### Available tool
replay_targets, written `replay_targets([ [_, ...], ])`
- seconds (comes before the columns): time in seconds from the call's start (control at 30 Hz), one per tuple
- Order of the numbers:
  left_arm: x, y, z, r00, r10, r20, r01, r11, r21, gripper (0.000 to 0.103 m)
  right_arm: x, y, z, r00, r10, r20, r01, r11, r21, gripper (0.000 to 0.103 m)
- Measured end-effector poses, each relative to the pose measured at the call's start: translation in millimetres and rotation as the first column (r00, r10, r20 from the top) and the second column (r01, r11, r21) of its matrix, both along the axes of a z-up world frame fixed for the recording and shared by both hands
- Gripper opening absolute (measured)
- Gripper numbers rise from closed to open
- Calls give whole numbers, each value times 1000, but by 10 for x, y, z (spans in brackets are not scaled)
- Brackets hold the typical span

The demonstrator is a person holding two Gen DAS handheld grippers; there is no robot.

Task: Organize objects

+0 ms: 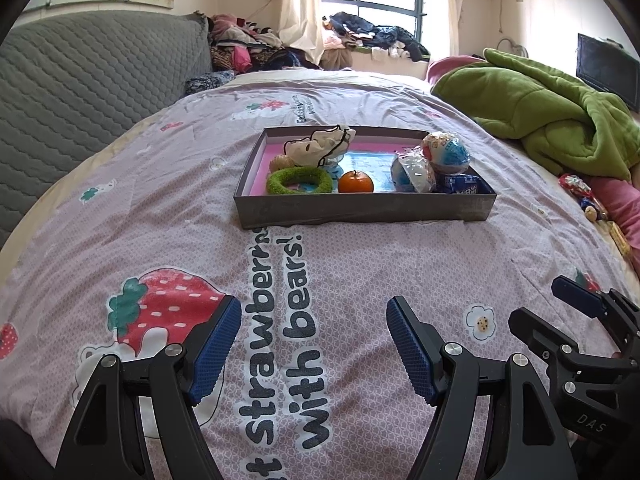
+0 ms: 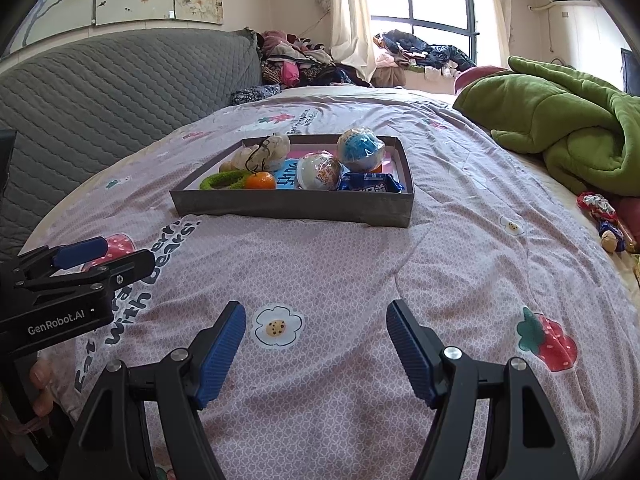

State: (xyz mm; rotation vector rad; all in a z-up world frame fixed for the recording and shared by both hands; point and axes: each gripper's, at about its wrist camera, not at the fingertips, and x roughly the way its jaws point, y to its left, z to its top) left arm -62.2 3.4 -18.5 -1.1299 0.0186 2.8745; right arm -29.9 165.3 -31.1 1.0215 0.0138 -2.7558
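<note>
Left wrist view is showing us the grey tray (image 1: pixel 360 210) lying straight ahead on the bedspread (image 1: pixel 360 280), well apart from both tools; its long side is running across our view, so we are facing the long near wall. We are holding the left gripper (image 1: pixel 314 346) with its jaws apart and nothing between them; the right gripper (image 2: pixel 316 350) is standing equally wide and empty. Inside the tray we are seeing a green ring (image 1: pixel 299 181) and an orange (image 1: pixel 355 182) near the front wall, two wrapped toy eggs (image 1: pixel 446 152) and a blue snack packet (image 1: pixel 460 184) at the right end. Some loose sweets (image 2: pixel 604 220) are lying outside, at the right edge of the bed near the green blanket (image 2: pixel 560 128); we are judging the right hand as nearer to them, and they probably are still waiting to be put in.
</note>
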Motion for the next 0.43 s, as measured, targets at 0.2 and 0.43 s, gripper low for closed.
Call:
replay_targets([
  [0.2,23,5,26,1000,-7,-13,7,1000,1,76,-6,0,-5,1000,0,1,0,1000,3,72],
  [0.43,27,0,32,1000,-5,-15,5,1000,1,76,-12,-9,-22,1000,-2,9,2,1000,9,72],
])
